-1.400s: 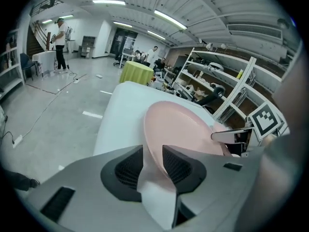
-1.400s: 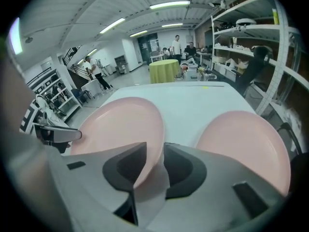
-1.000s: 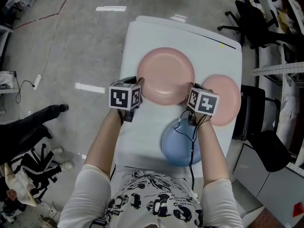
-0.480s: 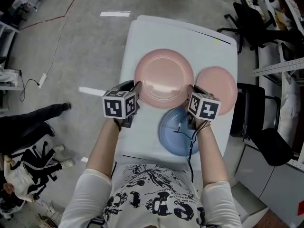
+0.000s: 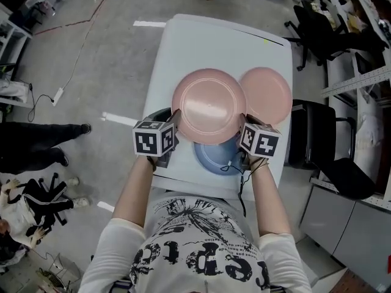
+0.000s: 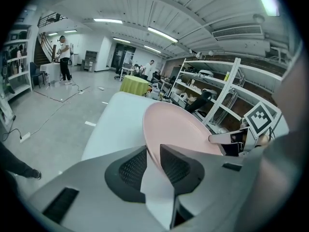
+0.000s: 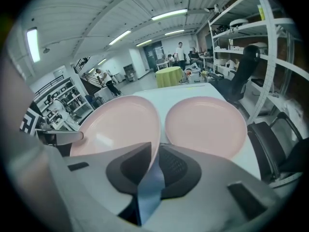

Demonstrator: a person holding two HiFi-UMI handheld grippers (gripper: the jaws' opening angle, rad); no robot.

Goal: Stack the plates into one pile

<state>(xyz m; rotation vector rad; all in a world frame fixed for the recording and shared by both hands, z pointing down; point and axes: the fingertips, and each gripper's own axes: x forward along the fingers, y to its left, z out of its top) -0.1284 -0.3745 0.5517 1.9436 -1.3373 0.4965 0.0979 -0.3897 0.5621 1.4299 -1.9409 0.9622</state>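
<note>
Kit: As the head view looks steeply down, what sits where?

Jo: White table (image 5: 214, 41), long side running away from the person. Large pink plate (image 5: 209, 105) near the middle, gripped at both sides. Left gripper (image 5: 175, 118) is on its left rim, right gripper (image 5: 244, 126) on its right rim. The plate covers the far part of a blue plate (image 5: 211, 156), which lies at the table's near edge between the two grippers. Whether pink touches blue, I cannot tell from here. Small pink plate (image 5: 269, 95) lies flat on the table, just beside the large one's right rim. Black chair (image 5: 324, 145) stands off the table's right side.

Kit: Left gripper view?

Jo: Jaws stand narrow, both pads pressed on the large pink plate's rim, one above it and one below. The plate stretches away from the jaws. The right gripper's marker cube shows at the far rim. White tabletop lies past the plate on the left. Metal shelving (image 6: 217, 81) stands on the right.

Kit: Right gripper view?

Jo: Same story, mirrored. Jaws narrow and clamped on the large plate's rim. A strip of blue shows in the gap under that rim. The small pink plate lies flat on the table, just right of the held one, with a thin sliver between them. The left gripper's jaw bites the opposite rim, at this view's left.
</note>
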